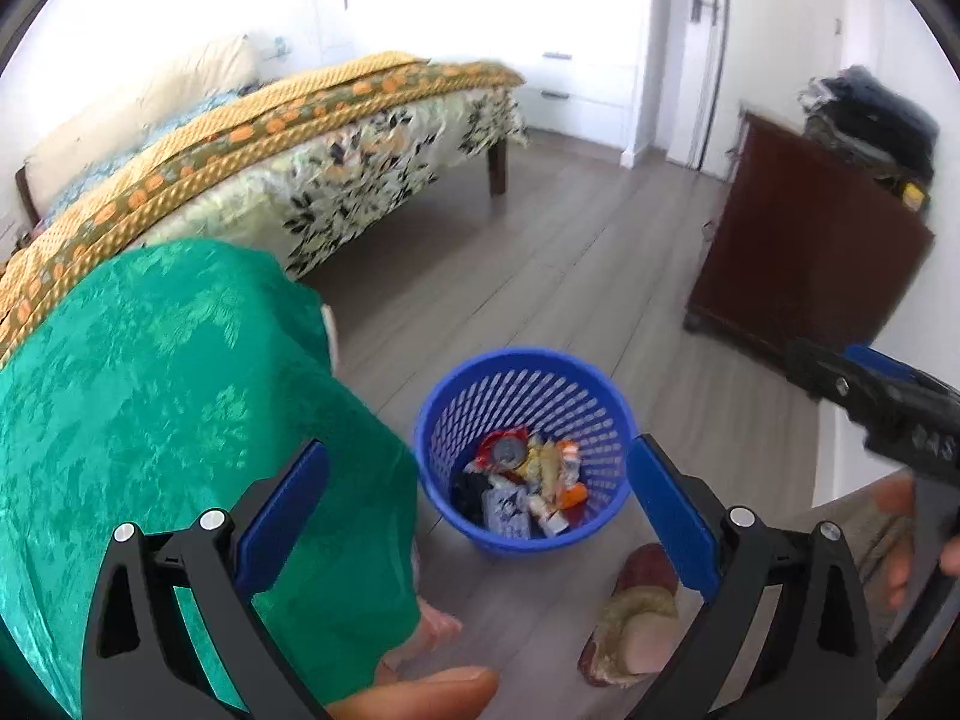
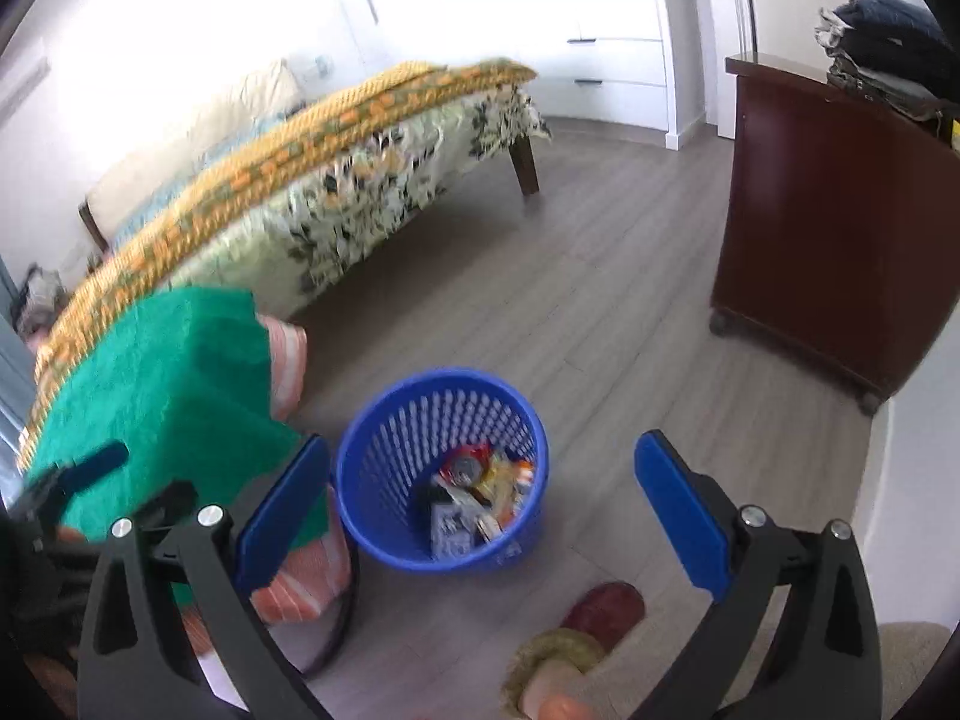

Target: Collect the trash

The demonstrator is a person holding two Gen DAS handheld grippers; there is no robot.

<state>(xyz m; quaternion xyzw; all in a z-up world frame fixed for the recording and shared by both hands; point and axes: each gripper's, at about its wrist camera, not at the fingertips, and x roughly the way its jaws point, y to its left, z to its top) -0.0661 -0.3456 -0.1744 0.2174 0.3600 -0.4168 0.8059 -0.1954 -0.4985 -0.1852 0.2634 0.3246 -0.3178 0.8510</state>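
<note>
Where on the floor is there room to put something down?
The wood floor between the bed and the brown cabinet is bare. It is crowded near the blue bin: green cloth on its left, a slipper in front.

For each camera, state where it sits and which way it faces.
Left wrist: sits on the left gripper, tilted down at the blue trash basket on the floor; shows its open blue fingers, a green garment, a slippered foot and the right gripper at the right edge.
Right wrist: sits on the right gripper, also tilted down at the basket; shows its open fingers, the green garment and the slipper.
Both share: the basket of trash, the bed, the brown dresser.
</note>
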